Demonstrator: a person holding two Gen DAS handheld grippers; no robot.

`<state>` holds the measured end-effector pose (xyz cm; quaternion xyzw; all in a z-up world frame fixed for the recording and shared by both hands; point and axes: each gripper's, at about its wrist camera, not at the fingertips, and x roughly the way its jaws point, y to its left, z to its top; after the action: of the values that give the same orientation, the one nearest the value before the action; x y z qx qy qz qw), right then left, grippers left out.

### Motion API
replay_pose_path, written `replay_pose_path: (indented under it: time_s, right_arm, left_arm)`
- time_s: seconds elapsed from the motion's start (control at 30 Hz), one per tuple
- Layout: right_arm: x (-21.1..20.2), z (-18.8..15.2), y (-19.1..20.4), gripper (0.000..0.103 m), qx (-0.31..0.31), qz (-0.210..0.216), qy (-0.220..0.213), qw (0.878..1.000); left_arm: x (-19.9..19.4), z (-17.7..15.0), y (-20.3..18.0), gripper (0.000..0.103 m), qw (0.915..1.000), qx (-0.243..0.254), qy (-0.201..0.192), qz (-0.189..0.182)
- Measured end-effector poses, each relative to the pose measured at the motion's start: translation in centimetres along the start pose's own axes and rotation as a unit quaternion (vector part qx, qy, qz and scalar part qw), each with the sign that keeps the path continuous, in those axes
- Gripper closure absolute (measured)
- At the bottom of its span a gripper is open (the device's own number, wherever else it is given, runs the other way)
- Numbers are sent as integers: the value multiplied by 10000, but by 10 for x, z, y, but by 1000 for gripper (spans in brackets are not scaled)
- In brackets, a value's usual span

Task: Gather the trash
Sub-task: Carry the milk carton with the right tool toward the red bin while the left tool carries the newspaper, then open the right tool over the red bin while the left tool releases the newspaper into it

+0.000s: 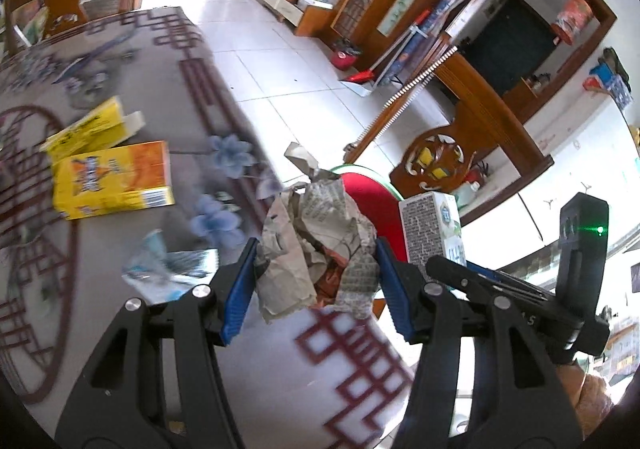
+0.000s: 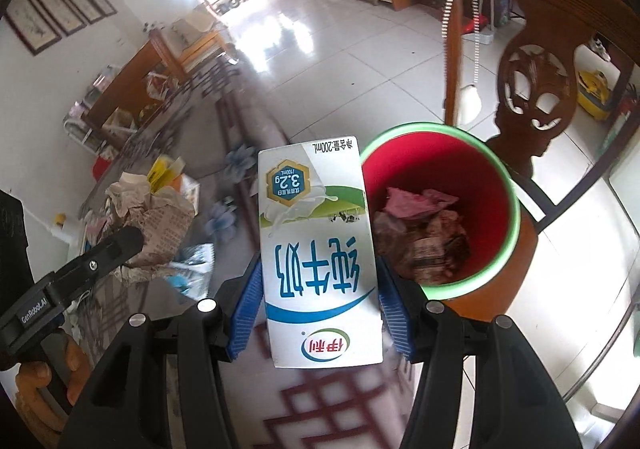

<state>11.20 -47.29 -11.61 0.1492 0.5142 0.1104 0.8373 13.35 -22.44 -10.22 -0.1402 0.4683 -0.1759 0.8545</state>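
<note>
My left gripper [image 1: 316,263] is shut on a crumpled wad of newspaper [image 1: 316,245], held above the patterned table near its edge. In the right wrist view that same wad [image 2: 154,225] hangs to the left, with the left gripper's black body below it. My right gripper [image 2: 318,285] is shut on a white milk carton [image 2: 318,249], which stands upright between the blue pads. The carton [image 1: 434,227] also shows at the right in the left wrist view. A red bin with a green rim [image 2: 444,209] sits just right of the carton, holding crumpled paper and pink scraps.
Two yellow-orange boxes [image 1: 114,179] and a crumpled blue-white wrapper [image 1: 168,265] lie on the table [image 1: 120,329]. A carved wooden chair [image 2: 532,89] stands behind the bin. White tiled floor [image 1: 280,69] stretches beyond the table edge.
</note>
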Motion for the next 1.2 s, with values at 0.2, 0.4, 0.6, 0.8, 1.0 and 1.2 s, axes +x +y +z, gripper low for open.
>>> replay_pose_path:
  time_s: [0.2, 0.4, 0.6, 0.8, 1.0, 1.2]
  right_arm:
    - [-5, 6, -36, 50, 300, 56, -12, 9995]
    - [-5, 18, -60, 50, 478, 95, 7, 9988]
    - [-6, 34, -81, 50, 654, 145, -55, 9977]
    - [-6, 46, -92, 40, 735, 102, -185, 9971]
    - [-8, 54, -95, 29, 716, -115, -341, 9968]
    - [-2, 48, -87, 29, 721, -51, -257, 9971]
  left_arm:
    - [21, 6, -28, 48, 9998, 143, 127, -44]
    - [47, 12, -42, 48, 9993, 116, 325, -118]
    - [75, 22, -59, 48, 9985, 234, 475, -118]
    - [96, 33, -75, 27, 9966, 379, 687, -253]
    - [89, 32, -76, 20, 9978, 365, 493, -235]
    - [71, 23, -53, 20, 9991, 156, 386, -65]
